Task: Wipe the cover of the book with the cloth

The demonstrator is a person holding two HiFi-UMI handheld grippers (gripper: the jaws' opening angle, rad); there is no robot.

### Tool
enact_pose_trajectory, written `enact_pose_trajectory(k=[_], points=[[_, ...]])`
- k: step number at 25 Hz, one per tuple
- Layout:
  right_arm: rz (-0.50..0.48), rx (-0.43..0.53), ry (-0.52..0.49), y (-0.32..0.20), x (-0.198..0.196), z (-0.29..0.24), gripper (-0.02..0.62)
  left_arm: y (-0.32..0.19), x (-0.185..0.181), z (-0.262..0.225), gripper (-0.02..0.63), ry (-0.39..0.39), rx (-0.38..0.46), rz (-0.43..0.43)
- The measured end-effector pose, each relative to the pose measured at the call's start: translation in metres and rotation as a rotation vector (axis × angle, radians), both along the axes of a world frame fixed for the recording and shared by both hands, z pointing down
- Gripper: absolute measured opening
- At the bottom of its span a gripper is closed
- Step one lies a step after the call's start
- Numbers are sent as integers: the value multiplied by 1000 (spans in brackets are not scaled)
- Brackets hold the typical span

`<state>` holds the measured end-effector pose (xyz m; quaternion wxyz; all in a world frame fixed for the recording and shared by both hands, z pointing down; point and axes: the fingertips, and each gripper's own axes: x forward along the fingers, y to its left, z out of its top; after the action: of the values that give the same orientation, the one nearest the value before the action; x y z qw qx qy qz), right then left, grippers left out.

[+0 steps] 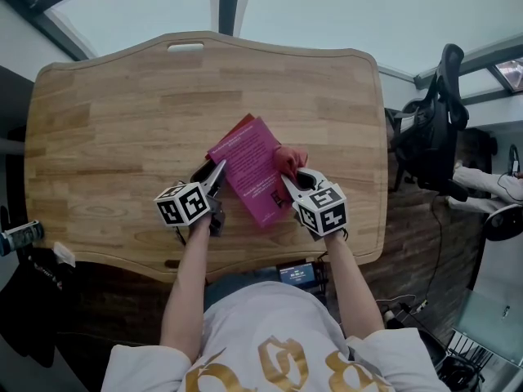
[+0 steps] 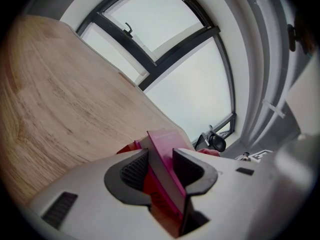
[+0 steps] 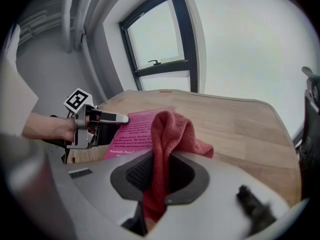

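The book (image 1: 252,170), magenta cover up, sits over the near middle of the table (image 1: 122,113), its edge caught between the jaws of the left gripper (image 1: 214,178), which are closed on it; this hold looks meant to steady the book so that it does not slide under the rubbing. Just to the other side of the book, the right gripper (image 1: 292,182) has its jaws clamped on the red cloth (image 1: 289,160), a bunched fold of which bulges out past the jaw tips and lies at the book's right edge, probably so that soft fabric rather than hard plastic meets the cover. The left gripper view shows what the head view cannot: the cover and a red underside wedged on edge between the two ribbed pads, with bare wood stretching away beyond the jaws. The right gripper view shows the cloth running deep down between its own jaws, the printed lines of white text on the cover ahead of them, and the left gripper pinching the book's far side. Only the head view shows both grippers flanking the book, though whether it lies flat or is tipped up I cannot tell there
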<state>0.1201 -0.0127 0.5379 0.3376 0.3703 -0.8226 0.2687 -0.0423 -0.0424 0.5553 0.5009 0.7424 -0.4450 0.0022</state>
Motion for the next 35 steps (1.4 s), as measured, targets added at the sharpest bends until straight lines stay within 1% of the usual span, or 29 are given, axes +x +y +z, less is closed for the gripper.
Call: enact_pose_trajectory(k=[5,17,21,30,35], points=[[-35,17,44,9,4,0,67,0,1,0,156,5,0,2],[-44,-2,22,28,7,-1,67,1,1,0,156,8,-2,1],[-52,6,27,32,5,-2,67,0,3,-2,155,21,3,0],[-145,16,106,43,-4,-1,67,1,2,0,153,12,-2,2],[-162,16,117,45,-7,-1,67,2,2,-1,153,14,-1,4]])
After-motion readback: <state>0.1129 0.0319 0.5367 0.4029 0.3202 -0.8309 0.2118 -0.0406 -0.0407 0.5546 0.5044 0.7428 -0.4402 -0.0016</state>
